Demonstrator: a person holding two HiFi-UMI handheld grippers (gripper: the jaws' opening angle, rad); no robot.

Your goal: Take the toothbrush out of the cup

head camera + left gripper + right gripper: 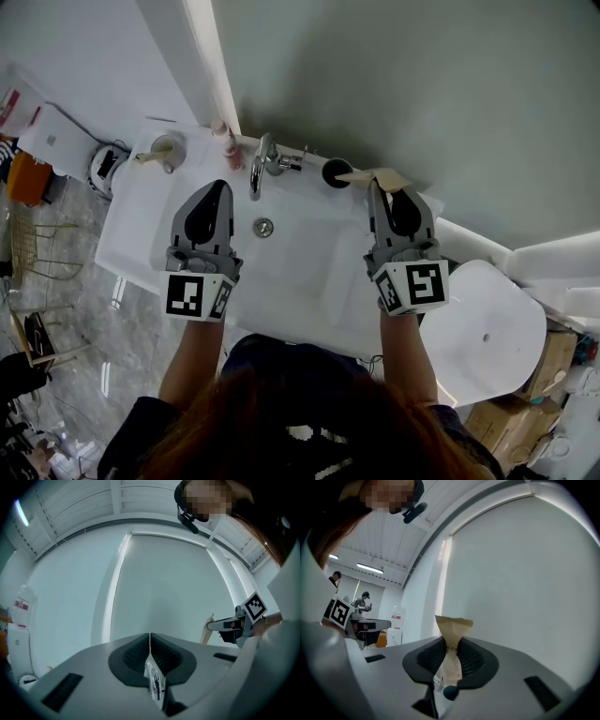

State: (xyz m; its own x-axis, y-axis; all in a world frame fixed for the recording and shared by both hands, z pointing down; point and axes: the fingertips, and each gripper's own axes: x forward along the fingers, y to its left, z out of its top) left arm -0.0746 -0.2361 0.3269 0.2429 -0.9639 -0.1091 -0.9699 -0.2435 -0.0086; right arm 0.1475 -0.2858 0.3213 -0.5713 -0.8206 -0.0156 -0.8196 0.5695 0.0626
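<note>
A small black cup (336, 172) stands on the back rim of the white sink, right of the tap. The toothbrush (375, 175), in a beige paper sleeve, is pinched in my right gripper (389, 190) just right of the cup and clear of it. In the right gripper view the sleeve (452, 630) sticks up between the dark pads of that gripper (451, 645). My left gripper (217, 190) hovers over the sink's left side, shut and empty; its pads meet in the left gripper view (150, 641). That view also shows the right gripper (226, 626) with the sleeve (206, 631).
A chrome tap (261, 161) and the drain (264, 226) lie between the grippers over the sink basin (309, 277). A pink bottle (225, 142) and a beige cup (165, 150) stand at the back left. A white toilet lid (483, 328) is at the right, a wall ahead.
</note>
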